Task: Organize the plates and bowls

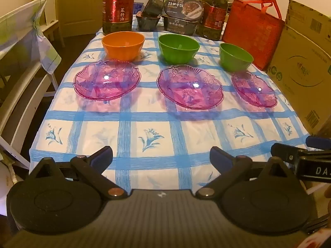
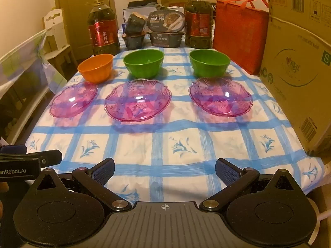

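Note:
Three clear purple plates lie in a row on the checked tablecloth: left (image 1: 107,82) (image 2: 73,99), middle (image 1: 190,86) (image 2: 138,99), right (image 1: 254,88) (image 2: 220,96). Behind them stand an orange bowl (image 1: 123,44) (image 2: 96,67) and two green bowls, middle (image 1: 179,47) (image 2: 144,62) and right (image 1: 235,56) (image 2: 209,62). My left gripper (image 1: 161,159) is open and empty above the table's near edge. My right gripper (image 2: 164,170) is open and empty beside it, also at the near edge. Each gripper's side shows in the other's view.
Two large oil bottles (image 1: 118,6) (image 1: 214,12), stacked food boxes (image 1: 182,16) and a red bag (image 1: 253,31) line the back of the table. A big cardboard box (image 2: 298,62) stands along the right edge. A chair (image 1: 22,62) is left of the table.

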Available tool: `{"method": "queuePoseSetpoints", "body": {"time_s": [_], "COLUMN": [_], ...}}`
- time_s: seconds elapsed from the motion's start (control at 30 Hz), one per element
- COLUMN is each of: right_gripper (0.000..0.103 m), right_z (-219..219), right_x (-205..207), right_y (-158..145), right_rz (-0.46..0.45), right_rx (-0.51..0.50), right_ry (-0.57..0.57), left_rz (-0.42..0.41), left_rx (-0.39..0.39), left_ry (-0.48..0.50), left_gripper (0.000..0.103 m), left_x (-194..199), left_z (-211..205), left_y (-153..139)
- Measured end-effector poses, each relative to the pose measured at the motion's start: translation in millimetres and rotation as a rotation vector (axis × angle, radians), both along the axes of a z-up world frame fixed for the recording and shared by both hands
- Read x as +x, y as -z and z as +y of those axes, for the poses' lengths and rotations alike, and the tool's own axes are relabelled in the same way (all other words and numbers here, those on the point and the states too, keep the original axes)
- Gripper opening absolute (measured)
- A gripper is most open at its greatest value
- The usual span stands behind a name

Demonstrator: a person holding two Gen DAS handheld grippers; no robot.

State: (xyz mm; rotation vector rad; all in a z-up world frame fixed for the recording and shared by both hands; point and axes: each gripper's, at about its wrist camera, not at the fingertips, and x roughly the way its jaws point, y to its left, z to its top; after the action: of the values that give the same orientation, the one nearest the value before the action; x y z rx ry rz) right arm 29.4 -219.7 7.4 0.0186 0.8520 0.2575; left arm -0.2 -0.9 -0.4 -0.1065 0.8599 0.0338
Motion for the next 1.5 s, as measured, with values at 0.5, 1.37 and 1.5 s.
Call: {"method": "queuePoseSetpoints", "body": {"time_s": [0.5,1.37,1.5], "right_gripper": [0.103,0.103,0.103], "right_z": [1.3,2.5,2.0], "right_x": [-0.8,-0.9,-1.9], "right_y": [1.3,3.7,3.3], "right_rz": [0.002,0.005,0.003], "right_rx": [0.003,0.007,0.006], "right_ry": [0.0,0.004,0.004], "left_rz": [0.002,0.002,0.002], "left_rx": [-0.034,-0.044,-0.044], "left_ry": [0.0,0.004,0.005], "left_gripper": [0.097,0.097,0.097], "left_x": [-1.6,-2.1,-2.0], "left_z": [-0.3,-2.0,-1.9], "left_y": [1.9,3.7,3.7]}}
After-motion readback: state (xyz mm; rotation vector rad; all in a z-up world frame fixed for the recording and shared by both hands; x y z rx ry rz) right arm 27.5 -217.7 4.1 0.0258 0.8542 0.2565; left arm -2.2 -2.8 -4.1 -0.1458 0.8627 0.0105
